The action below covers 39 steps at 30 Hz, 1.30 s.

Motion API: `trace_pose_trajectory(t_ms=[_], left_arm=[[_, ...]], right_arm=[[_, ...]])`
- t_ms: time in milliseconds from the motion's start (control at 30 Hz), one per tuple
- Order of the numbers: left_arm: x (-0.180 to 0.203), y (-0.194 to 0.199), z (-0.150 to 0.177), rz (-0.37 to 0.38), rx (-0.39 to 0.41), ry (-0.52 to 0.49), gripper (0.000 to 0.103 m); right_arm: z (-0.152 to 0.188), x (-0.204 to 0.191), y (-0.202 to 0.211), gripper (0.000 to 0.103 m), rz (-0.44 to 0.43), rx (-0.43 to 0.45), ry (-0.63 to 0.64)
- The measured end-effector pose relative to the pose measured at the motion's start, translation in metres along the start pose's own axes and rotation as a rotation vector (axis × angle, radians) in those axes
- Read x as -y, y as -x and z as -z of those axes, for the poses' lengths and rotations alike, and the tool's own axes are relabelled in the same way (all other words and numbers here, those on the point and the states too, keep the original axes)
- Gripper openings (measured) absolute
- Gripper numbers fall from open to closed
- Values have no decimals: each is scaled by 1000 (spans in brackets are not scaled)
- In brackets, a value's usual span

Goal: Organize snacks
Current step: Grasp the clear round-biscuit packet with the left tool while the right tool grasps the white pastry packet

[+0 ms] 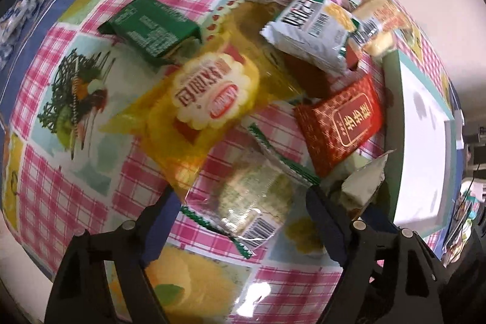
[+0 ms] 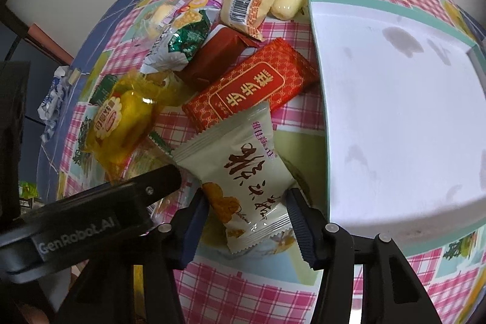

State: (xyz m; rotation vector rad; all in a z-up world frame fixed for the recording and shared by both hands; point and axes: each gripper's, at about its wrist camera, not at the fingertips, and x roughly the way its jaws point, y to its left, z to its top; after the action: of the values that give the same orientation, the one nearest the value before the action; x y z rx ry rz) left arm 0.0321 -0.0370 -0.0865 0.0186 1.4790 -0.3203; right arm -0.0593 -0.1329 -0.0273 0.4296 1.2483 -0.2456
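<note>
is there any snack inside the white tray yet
No, the white tray shows only a bare, smudged bottom, and the snack packets lie on the tablecloth beside it.

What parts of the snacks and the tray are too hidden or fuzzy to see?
- Left wrist view: the clear packet is blurred, so its print is unreadable.
- Left wrist view: the tray is cut off by the picture's right edge.
- Right wrist view: the brown packet is partly covered by the red packet.
- Right wrist view: the green packet is mostly hidden behind the yellow packet.
</note>
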Motion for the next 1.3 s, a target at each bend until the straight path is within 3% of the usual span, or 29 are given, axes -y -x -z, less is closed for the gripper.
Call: trace_pose_trajectory(t_ms=[133, 233, 467, 667, 767, 1300], left_arm=[[19, -4, 1, -38, 3, -32, 78], [24, -4, 3, -60, 14, -39, 69], [20, -4, -6, -33, 23, -12, 62], [12, 4, -7, -23, 27, -4, 59], [8, 14, -7, -9, 36, -2, 52], [4, 87, 3, 22, 130, -11, 51]], right_arm=[[2, 0, 2, 56, 4, -6, 4], [2, 1, 2, 56, 3, -8, 2], [0, 1, -1, 56, 18, -4, 18], [-3, -5, -2, 50, 30, -2, 32], [-5, -5, -1, 49, 23, 5, 27], [-9, -8, 12, 42, -14, 47, 37]])
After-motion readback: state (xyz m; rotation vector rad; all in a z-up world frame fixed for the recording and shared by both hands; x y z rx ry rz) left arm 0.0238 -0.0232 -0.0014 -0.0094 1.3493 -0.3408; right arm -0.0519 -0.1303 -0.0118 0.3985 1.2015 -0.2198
